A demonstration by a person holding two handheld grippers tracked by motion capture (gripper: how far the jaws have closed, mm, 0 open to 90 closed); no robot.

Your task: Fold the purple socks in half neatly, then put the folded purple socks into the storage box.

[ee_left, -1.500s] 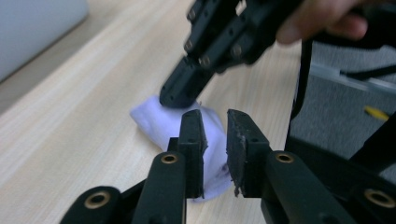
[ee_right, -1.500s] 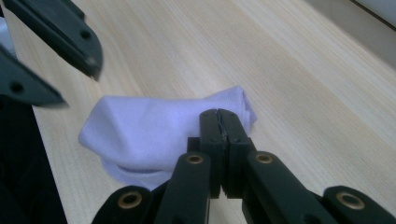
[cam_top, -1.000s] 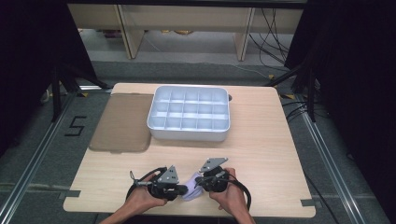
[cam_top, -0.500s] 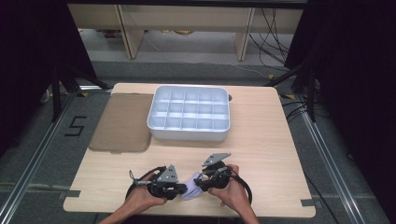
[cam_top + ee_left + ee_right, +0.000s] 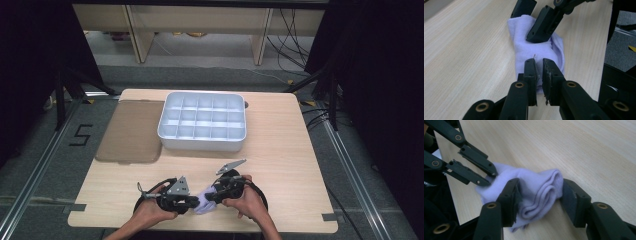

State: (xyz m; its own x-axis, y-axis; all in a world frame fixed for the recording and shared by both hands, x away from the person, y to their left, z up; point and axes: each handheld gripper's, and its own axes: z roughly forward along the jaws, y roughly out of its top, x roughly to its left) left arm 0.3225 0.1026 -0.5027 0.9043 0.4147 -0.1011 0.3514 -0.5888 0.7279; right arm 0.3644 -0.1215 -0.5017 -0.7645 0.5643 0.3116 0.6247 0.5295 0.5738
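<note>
A pale wooden desk (image 5: pixel 280 145) sits in a dim room, grey floor all around, cables trailing off behind it. Down at the near edge, both hands are in, and between them lies a folded lilac cloth (image 5: pixel 204 202). From above it is just a small pale bundle wedged between the two tools; the close views tell more. Looking along the left tool (image 5: pixel 539 72), its jaws are nearly together and pinching a thin edge of the cloth (image 5: pixel 536 50), clenched on the near end. Looking along the right tool (image 5: pixel 540 195), the jaws straddle the thick folded layers of the cloth (image 5: pixel 536 187), one on each side, having just been closing in on the bundle; both pads look to be against the fabric. That view also catches the left tool's jaws biting the far corner. Well ahead of both tools stands a white divided tray (image 5: pixel 202 121), its compartments showing bare white bottoms. Just beside the tray, ahead of the left tool, lies a flat brown lid (image 5: pixel 131 131). The desk between tools and tray is open.
</note>
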